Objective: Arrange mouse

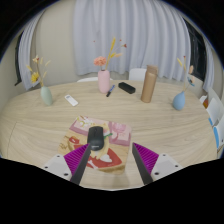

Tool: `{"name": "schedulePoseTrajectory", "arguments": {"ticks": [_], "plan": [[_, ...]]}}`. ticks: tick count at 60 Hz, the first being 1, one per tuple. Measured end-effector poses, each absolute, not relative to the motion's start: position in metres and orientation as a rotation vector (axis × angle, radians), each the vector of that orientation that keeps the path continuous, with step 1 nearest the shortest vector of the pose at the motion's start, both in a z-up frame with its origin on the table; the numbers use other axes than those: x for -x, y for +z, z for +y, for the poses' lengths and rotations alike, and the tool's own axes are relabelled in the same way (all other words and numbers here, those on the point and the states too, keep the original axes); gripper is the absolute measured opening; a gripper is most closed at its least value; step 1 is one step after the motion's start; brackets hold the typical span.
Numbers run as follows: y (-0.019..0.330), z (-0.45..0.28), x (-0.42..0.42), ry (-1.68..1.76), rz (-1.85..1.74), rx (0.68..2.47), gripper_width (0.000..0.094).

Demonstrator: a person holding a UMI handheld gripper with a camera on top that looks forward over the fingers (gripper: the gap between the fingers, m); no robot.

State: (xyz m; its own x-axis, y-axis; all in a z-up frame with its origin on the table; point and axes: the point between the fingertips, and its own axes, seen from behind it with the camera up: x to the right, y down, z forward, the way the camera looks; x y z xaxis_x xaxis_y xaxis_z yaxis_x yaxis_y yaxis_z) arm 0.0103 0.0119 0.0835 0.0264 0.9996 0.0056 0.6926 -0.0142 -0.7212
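Note:
A black mouse [95,138] lies on a colourful picture mouse pad [112,160] in the middle of a light wooden table [40,135]. My gripper [110,147] is open and low over the pad. The mouse sits just ahead of the fingertips, close to the left finger [80,168], with a wide gap to the right finger [148,165]. Neither finger presses on it.
Along the table's far side stand a green vase with yellow flowers [45,93], a small white object [71,100], a pink vase with twigs [104,78], a black object [127,88], a tall tan cylinder [149,84] and a blue cone vase [179,100]. A curtain hangs behind.

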Motion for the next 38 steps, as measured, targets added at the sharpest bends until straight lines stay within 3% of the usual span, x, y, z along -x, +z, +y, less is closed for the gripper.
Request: {"name": "schedulePoseTrajectory", "arguments": {"ticks": [17,38], "plan": [[0.137,0.081,-0.138,0.69,-1.715,1.695,0.0859],[0.127,0.13,-0.212,0.694,-1.746,1.695,0.0859]]}}
